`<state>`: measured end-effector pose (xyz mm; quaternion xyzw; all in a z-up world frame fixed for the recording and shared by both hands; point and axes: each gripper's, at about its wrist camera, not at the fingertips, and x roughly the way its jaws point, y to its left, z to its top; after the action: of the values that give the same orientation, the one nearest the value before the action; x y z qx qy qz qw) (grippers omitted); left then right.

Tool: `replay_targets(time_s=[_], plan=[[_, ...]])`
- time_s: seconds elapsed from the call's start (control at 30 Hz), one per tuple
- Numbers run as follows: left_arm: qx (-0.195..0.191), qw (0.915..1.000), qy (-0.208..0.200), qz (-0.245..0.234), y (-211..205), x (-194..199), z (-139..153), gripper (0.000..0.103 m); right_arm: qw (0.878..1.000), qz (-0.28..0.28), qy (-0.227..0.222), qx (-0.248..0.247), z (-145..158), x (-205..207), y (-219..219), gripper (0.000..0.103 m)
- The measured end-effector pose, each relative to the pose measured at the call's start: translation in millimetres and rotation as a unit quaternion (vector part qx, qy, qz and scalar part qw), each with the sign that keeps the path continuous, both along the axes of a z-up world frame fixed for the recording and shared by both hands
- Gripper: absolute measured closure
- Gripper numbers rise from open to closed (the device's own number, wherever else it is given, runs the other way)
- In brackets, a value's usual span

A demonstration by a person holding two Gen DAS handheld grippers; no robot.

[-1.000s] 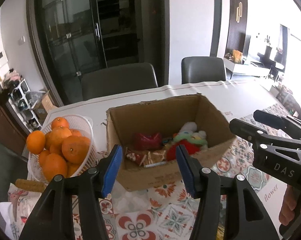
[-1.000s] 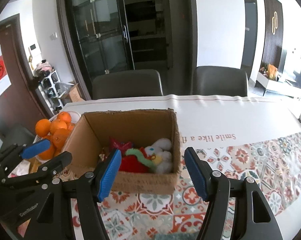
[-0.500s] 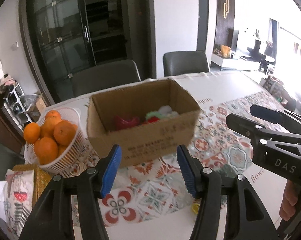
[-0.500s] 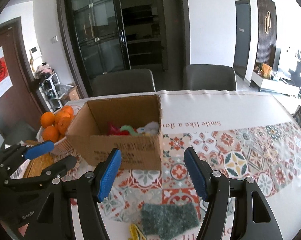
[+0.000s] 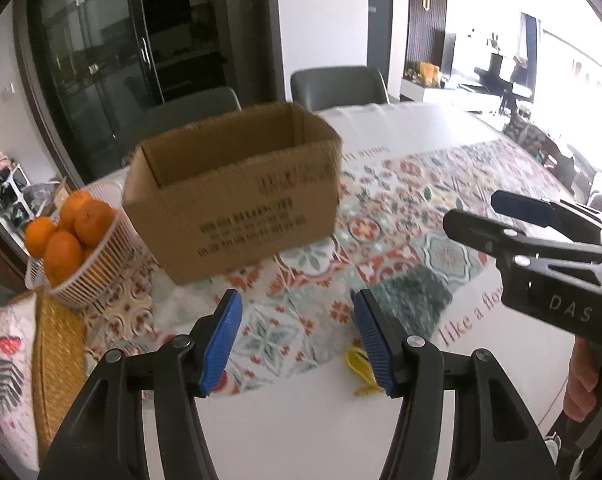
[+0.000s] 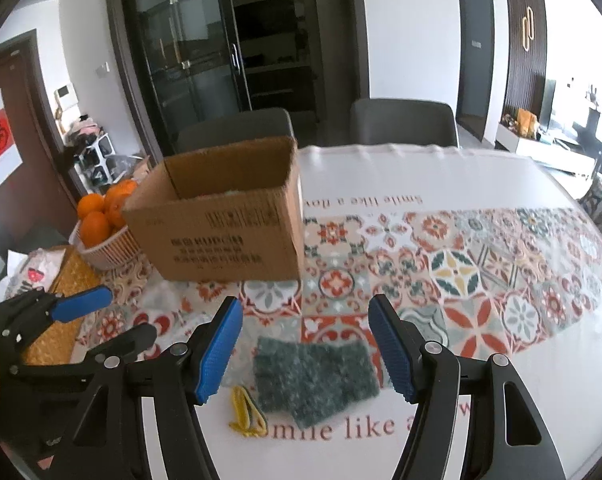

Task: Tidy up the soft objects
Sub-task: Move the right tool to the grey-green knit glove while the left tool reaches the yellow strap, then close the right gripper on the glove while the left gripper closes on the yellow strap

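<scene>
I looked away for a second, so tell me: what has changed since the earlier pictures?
Both grippers drew back from the cardboard box, so its toys are hidden behind the near wall. A green fuzzy cloth and a yellow band have come into view below the right gripper. Nothing was taken or let go: the left gripper and the right stayed open and empty. Box and orange basket kept their places.

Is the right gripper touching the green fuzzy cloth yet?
Apart. In the right wrist view the right gripper hangs with open jaws above the green fuzzy cloth, which lies flat on the table; the blue pads stand to either side, pressing on nothing.
</scene>
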<state>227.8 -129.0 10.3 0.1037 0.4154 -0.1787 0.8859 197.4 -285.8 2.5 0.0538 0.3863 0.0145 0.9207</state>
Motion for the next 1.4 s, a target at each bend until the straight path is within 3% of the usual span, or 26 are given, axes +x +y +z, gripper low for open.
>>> replay_targets(time_s=[0.4, 0.57, 0.8, 1.0, 1.4], plan=[[0.018, 0.9987, 0.034, -0.034, -11.8, -21.9, -40.6, 0.045, 0.999, 0.017, 0.043, -0.002, -42.9, -13.3, -4.2, 0.036], [0.028, 0.9965, 0.052, -0.059, -18.2, -26.8, -61.6, 0.045, 0.996, 0.052, 0.069, -0.013, -62.7, -11.0, 1.2, 0.036], [0.005, 0.9902, 0.098, -0.100, -23.9, -24.3, -89.3, 0.045, 0.987, 0.115, 0.108, -0.018, -90.3, 2.8, 12.6, 0.037], [-0.018, 0.9833, 0.129, -0.128, -28.0, -19.2, -106.3, 0.044, 0.983, 0.124, 0.129, -0.028, -111.0, 18.4, 12.8, 0.037], [-0.031, 0.9801, 0.137, -0.140, -38.7, -10.7, -123.9, 0.043, 0.977, 0.142, 0.155, -0.025, -138.1, 33.1, 12.9, 0.038]])
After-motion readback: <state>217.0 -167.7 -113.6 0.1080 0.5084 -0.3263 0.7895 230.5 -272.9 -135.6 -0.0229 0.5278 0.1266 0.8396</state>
